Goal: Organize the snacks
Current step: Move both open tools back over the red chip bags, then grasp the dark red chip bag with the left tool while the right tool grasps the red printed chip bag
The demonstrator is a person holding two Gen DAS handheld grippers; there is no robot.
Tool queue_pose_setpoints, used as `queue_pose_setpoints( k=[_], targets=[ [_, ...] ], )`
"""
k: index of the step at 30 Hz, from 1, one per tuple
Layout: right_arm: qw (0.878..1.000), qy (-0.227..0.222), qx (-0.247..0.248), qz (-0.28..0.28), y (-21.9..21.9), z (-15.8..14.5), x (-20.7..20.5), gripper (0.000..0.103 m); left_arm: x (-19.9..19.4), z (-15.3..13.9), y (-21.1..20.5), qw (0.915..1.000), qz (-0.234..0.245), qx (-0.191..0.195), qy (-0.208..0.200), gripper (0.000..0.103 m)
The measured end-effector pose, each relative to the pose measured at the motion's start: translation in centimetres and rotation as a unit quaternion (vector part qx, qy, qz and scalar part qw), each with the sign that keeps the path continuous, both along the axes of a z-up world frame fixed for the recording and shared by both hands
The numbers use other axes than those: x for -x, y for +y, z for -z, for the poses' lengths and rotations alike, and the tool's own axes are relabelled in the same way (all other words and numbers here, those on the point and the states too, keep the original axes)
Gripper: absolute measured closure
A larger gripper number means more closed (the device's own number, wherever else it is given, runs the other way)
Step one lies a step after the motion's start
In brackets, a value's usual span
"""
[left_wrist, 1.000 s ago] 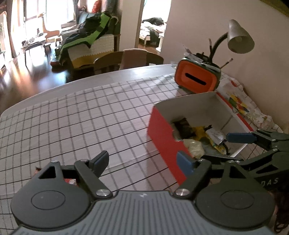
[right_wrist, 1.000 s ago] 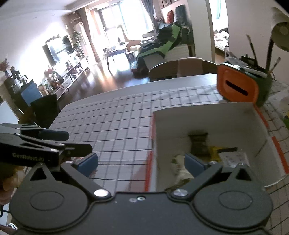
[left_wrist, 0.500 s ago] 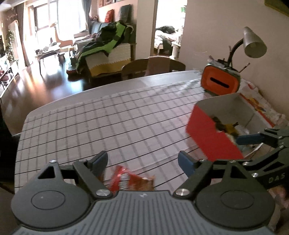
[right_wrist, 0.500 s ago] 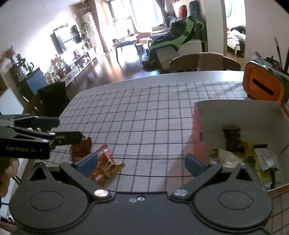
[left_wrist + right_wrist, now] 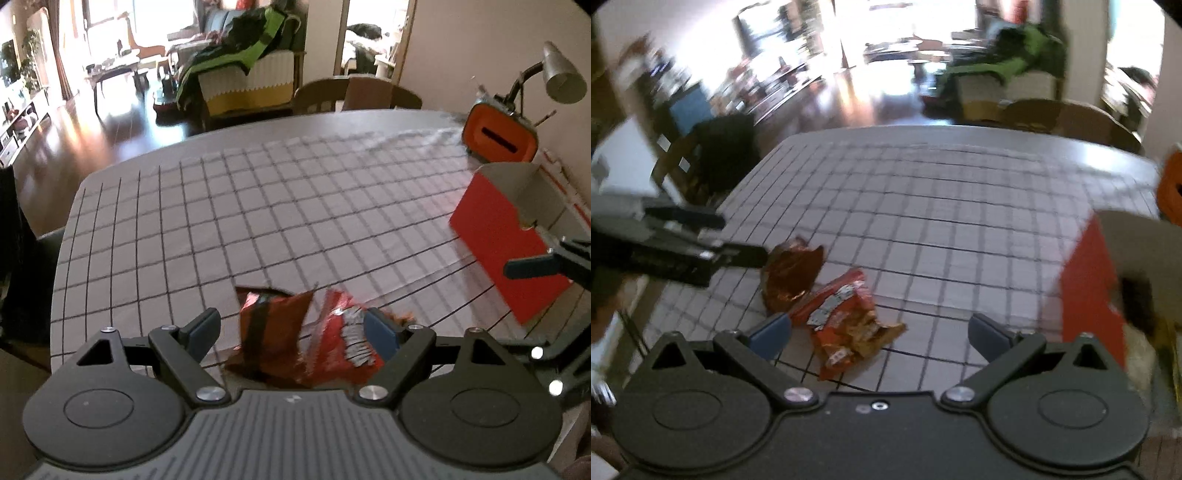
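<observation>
Two snack packets lie side by side on the checked tablecloth: a dark brown-red one (image 5: 269,332) (image 5: 790,271) and a brighter red one (image 5: 343,339) (image 5: 849,317). My left gripper (image 5: 291,328) is open with both packets lying between its fingers. My right gripper (image 5: 879,332) is open, just behind the brighter red packet. The red box with white inside (image 5: 506,236) (image 5: 1089,277) stands to the right and holds several snacks.
An orange holder (image 5: 498,136) and a grey desk lamp (image 5: 561,77) stand at the far right by the wall. A chair (image 5: 354,96) is behind the table's far edge. The checked tablecloth (image 5: 295,206) covers the table.
Both grippers have swung left, away from the box, and the two packets have come into view in front of them. Both stayed open.
</observation>
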State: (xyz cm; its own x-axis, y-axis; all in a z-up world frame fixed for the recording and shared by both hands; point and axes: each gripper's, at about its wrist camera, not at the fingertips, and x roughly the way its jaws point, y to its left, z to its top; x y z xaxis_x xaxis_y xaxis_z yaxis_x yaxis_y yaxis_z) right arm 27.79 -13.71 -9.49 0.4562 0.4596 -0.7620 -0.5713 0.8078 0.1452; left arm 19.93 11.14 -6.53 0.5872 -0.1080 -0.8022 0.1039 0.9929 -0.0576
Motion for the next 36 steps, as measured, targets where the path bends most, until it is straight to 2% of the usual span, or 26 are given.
queue_pose_setpoints(
  k=[1,4,5,11,20,24,27,31,36],
  targets=[
    [1.0,-0.003,0.012,-0.027,1.3,0.5,0.0,0.0,0.0,0.4,0.3,1.0,-0.001,-0.001,0.005,0.018],
    [0.999,-0.003,0.024,-0.049,2.5,1.2,-0.1,0.001,-0.4,1.6,0.9,0.9998,-0.001,-0.004,0.018,0.018],
    [0.997,-0.003,0.037,-0.071,3.5,1.9,-0.1,0.001,-0.6,2.0,1.0,0.9997,0.001,-0.005,0.024,0.018],
    [0.991,-0.007,0.072,-0.116,5.7,3.7,-0.6,0.003,-2.1,4.2,1.9,0.9984,0.004,0.003,0.056,0.018],
    [0.972,-0.007,0.136,-0.193,9.3,6.9,-1.8,0.01,-4.5,6.4,1.8,0.9956,0.018,0.015,0.091,0.019],
    [0.972,0.011,0.134,-0.194,9.5,7.6,-2.3,0.016,-5.4,7.4,2.3,0.9928,0.014,0.038,0.113,0.021],
    [0.974,0.026,0.128,-0.187,9.6,8.3,-3.0,0.02,-5.8,7.8,2.5,0.9908,0.018,0.048,0.125,0.032],
    [0.975,0.034,0.124,-0.181,9.5,8.4,-3.2,0.027,-6.0,8.1,2.5,0.9903,0.018,0.045,0.13,0.043],
    [0.976,0.034,0.12,-0.176,9.4,8.3,-2.8,0.034,-5.9,8.1,2.4,0.9909,0.019,0.037,0.128,0.048]
  ],
)
